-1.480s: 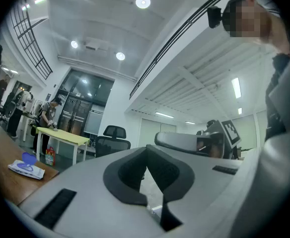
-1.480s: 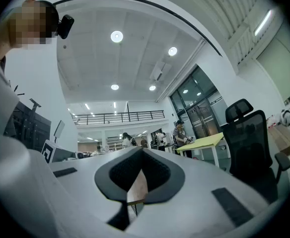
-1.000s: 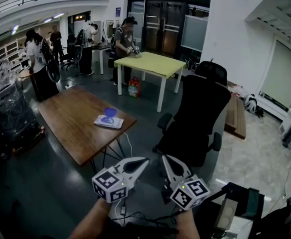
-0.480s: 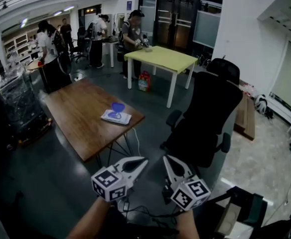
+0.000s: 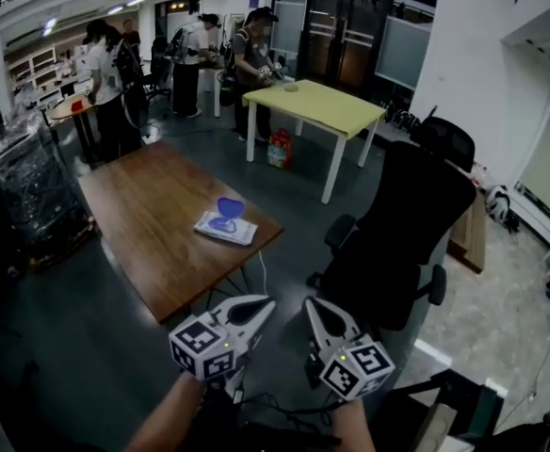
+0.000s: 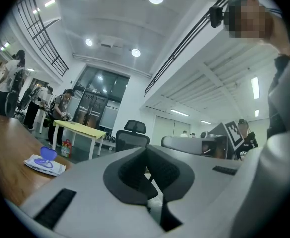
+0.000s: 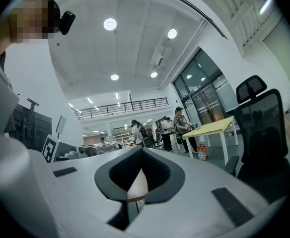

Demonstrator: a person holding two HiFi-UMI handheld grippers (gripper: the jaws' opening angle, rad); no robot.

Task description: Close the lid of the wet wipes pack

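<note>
A person's arms [image 5: 167,420] are coming in from the bottom and are holding two tongs side by side. The left tongs [image 5: 264,305] are squeezed shut, with the two tips pressing together and nothing between them. The right tongs [image 5: 313,307] are shut tight too, and they are holding nothing. Both tongs are pointing ahead and hanging in the air over the dark floor [image 5: 115,347]. The wet wipes pack [image 5: 226,230] is lying flat on the brown table [image 5: 143,215], near the table's right edge and well apart from both tongs. Its blue lid [image 5: 228,207] is standing up, so the pack is open. A black chair [image 5: 397,243] is standing to the right of the brown table. Farther back, a yellow table [image 5: 317,106] is standing on white legs. A few people [image 5: 110,73] are standing near it and off to the left.
</note>
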